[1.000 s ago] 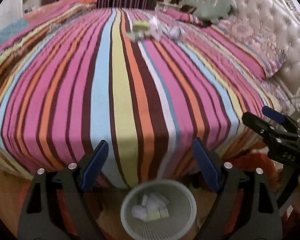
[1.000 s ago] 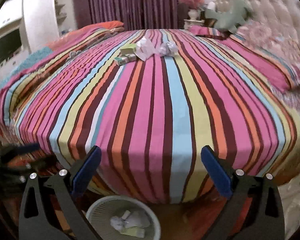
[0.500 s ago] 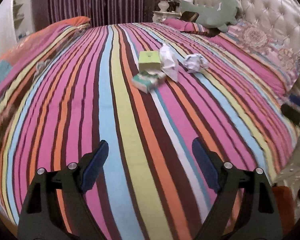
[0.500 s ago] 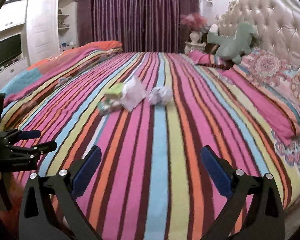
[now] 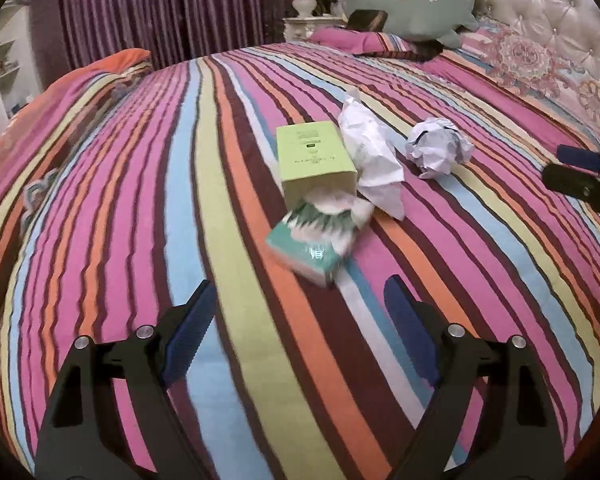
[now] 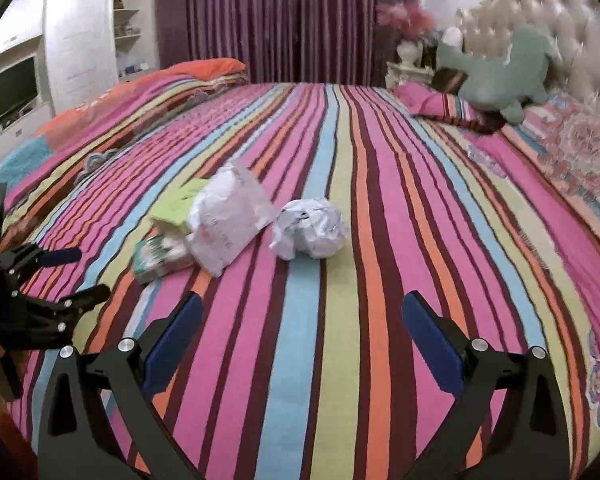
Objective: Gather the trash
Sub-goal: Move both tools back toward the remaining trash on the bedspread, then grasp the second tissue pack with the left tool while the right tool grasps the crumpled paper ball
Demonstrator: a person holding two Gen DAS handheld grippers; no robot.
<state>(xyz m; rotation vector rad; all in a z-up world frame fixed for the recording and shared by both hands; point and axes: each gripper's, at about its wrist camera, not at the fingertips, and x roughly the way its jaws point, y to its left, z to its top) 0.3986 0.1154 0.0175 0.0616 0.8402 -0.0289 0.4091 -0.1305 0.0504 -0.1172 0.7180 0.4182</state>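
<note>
1. Left wrist view: the left gripper [image 5: 300,312] hangs over the striped bed cover [image 5: 140,200] with its jaws wide apart, and nothing is between the blue pads.
2. In front of this gripper lies the trash, all of it on the cover, near the middle of the bed. The teal tissue pack [image 5: 314,238] is the nearest piece; it is just ahead of the fingers but not touching them.
3. Behind the pack lies a light green box [image 5: 314,156], and its lower end touches the pack.
4. A white crumpled wrapper [image 5: 374,158] leans against the right side of the box. A crumpled paper ball [image 5: 438,146] lies further right, a little apart from the wrapper.
5. At the right border, the tip of the right gripper [image 5: 580,170] comes into the picture. From here I cannot tell how wide it stands.
6. Right wrist view: the right gripper [image 6: 302,336] is also wide open and holds nothing. Only the cover [image 6: 380,320] shows between its fingers.
7. The paper ball [image 6: 310,234] lies straight ahead of this gripper, well clear of the fingers. The wrapper [image 6: 226,224] is just left of it, then the green box [image 6: 178,204] and the tissue pack [image 6: 162,254], partly hidden behind the wrapper.
8. The left gripper [image 6: 84,274] shows at the left border, open, near the tissue pack.
9. A green plush toy [image 6: 496,76] lies on the pillows by the headboard, far from the trash.
</note>
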